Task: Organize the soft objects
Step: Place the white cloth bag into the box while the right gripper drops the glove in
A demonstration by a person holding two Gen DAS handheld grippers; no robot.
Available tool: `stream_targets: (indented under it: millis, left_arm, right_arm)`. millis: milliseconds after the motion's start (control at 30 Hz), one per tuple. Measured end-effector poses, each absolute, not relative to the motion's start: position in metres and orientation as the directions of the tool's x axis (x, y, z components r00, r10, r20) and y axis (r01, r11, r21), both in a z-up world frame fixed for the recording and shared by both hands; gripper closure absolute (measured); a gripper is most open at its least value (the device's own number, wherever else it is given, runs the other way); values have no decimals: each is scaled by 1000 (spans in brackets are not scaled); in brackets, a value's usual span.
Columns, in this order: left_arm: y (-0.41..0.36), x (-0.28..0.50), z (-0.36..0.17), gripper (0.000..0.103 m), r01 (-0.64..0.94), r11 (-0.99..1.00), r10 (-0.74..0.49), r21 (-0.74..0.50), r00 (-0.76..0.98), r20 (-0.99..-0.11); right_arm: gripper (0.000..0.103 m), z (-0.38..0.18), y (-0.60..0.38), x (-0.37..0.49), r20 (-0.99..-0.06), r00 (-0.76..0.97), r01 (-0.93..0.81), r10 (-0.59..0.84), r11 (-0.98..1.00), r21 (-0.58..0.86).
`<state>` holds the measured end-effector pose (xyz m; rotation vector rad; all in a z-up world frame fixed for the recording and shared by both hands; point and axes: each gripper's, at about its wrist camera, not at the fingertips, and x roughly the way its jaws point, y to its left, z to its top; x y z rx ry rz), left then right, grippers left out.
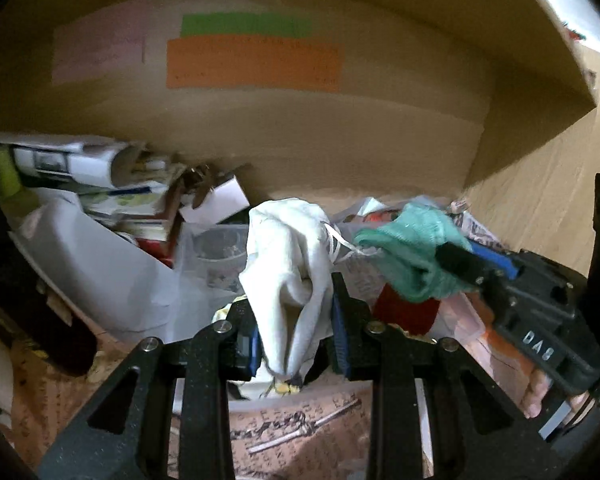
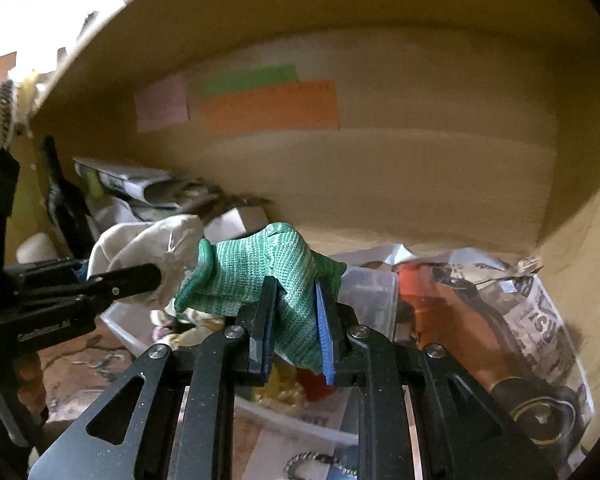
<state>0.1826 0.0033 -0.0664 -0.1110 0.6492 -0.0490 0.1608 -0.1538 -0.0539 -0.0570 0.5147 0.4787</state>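
Note:
My left gripper (image 1: 294,312) is shut on a white cloth (image 1: 288,252) and holds it up above the clutter. It also shows in the right wrist view (image 2: 148,256), at the left. My right gripper (image 2: 296,312) is shut on a green knitted glove (image 2: 260,276), which bulges out above the fingers. In the left wrist view the green glove (image 1: 412,252) and the right gripper (image 1: 476,268) sit just right of the white cloth. The two held items hang side by side, nearly touching.
A large cardboard box wall (image 1: 300,128) with pink, green and orange labels (image 1: 256,64) stands behind. Below lie a clear plastic container (image 2: 364,292), newspaper (image 2: 540,312), rolled papers (image 1: 72,160), a white sheet (image 1: 100,272) and small boxes (image 1: 220,196).

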Motion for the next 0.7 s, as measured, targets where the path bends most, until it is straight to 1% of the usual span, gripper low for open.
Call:
stream_targets:
  millis: [100, 233, 367, 433, 600, 700]
  left_arm:
    - [2, 200, -78, 74, 15, 991, -95, -131, 763, -639]
    - [-3, 217, -95, 74, 4, 995, -72, -101, 735, -674]
    - [-5, 223, -106, 74, 3, 997, -56, -77, 716, -696]
    - [-5, 225, -109, 74, -1, 998, -49, -71, 713, -699]
    - [-3, 222, -113, 59, -3, 997, -50, -74, 709, -704]
    - [-3, 215, -111, 55, 0, 997, -51, -73, 716, -696]
  right_arm:
    - [86, -67, -151, 174, -527, 745, -446, 409, 893, 64]
    - [86, -84, -152, 189, -582, 714, -436, 389, 898, 67]
    - [86, -92, -149, 196, -616, 692, -438, 377, 897, 56]
    - [84, -95, -147, 198, -629, 682, -441, 372, 896, 52]
    - [82, -99, -145, 200, -639, 674, -449, 371, 892, 44]
    - [80, -99, -146, 200, -635, 670, -459, 384, 887, 53]
